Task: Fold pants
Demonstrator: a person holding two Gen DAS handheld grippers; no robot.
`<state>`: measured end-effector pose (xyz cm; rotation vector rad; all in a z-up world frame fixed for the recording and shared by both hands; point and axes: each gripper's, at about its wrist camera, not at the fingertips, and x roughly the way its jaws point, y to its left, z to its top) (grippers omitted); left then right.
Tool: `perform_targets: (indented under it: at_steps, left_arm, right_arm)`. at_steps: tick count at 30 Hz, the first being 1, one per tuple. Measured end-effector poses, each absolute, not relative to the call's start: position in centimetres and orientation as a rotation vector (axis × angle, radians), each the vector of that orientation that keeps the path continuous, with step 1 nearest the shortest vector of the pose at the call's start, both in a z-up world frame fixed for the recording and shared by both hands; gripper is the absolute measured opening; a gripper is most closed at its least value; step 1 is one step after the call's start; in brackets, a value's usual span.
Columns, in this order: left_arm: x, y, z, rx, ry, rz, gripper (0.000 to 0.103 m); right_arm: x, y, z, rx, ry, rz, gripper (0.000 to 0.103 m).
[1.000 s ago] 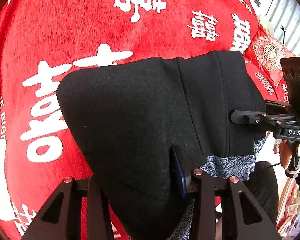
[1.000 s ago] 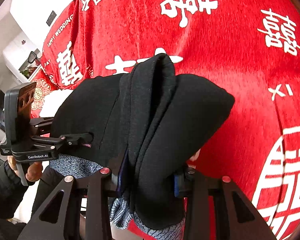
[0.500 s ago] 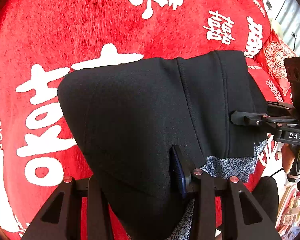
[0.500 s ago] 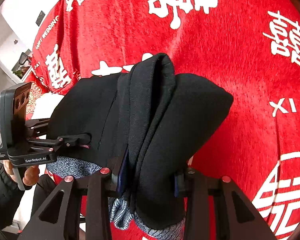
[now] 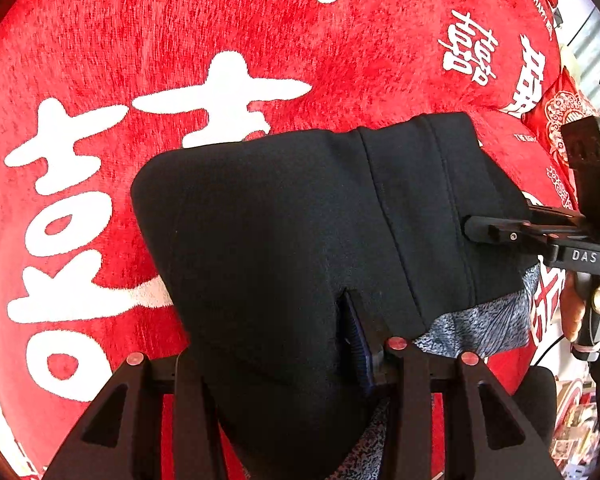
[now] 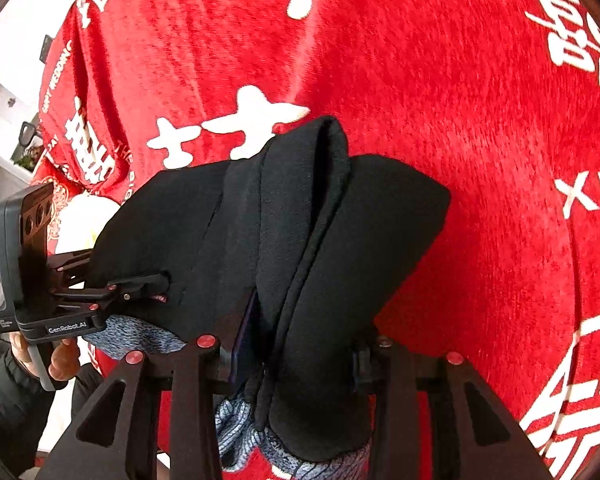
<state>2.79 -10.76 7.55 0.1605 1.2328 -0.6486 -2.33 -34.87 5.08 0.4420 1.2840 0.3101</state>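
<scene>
The black pants with a grey speckled lining hang folded above a red blanket with white characters. My left gripper is shut on one edge of the pants, the cloth bunched between its fingers. My right gripper is shut on the other edge of the pants, with thick folds between its fingers. Each gripper shows in the other's view, the right one and the left one, both clamped on the fabric.
The red blanket covers the whole surface beneath the pants. A red embroidered cushion lies at its far edge. A white object sits behind the left gripper. The person's hands hold the gripper handles.
Both grippers have carried the pants forward and lower over the blanket; the white characters look larger and nearer. The grips on the pants have not changed.
</scene>
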Motion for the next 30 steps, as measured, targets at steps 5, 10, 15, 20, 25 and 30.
perform_targets:
  at_steps: [5, 10, 15, 20, 25, 30]
  left_arm:
    - [2.7, -10.6, 7.1, 0.168, 1.214, -0.663, 0.049]
    - [2.9, -10.0, 6.6, 0.145, 1.202, -0.671, 0.056]
    - [3.4, -9.5, 6.2, 0.149, 1.19, -0.602, 0.085]
    - [3.5, -8.7, 7.1, 0.156, 1.209, -0.578, 0.086]
    - [3.2, -6.5, 10.3, 0.183, 1.127, -0.476, 0.086]
    - [2.3, -6.4, 12.7, 0.1, 1.079, -0.501, 0.086]
  right_arm:
    - [-2.4, -35.8, 3.5, 0.478, 1.295, 0.31, 0.046]
    - [-2.6, -36.0, 2.9, 0.48, 1.289, 0.309, 0.049]
    - [-2.8, -36.5, 2.0, 0.511, 1.296, 0.277, 0.067]
    - [-3.1, -36.6, 2.8, 0.465, 1.307, 0.191, 0.083]
    - [-4.4, -36.4, 8.3, 0.293, 1.171, 0.047, 0.083]
    - [-4.9, -31.3, 12.2, 0.109, 1.069, 0.197, 0.084]
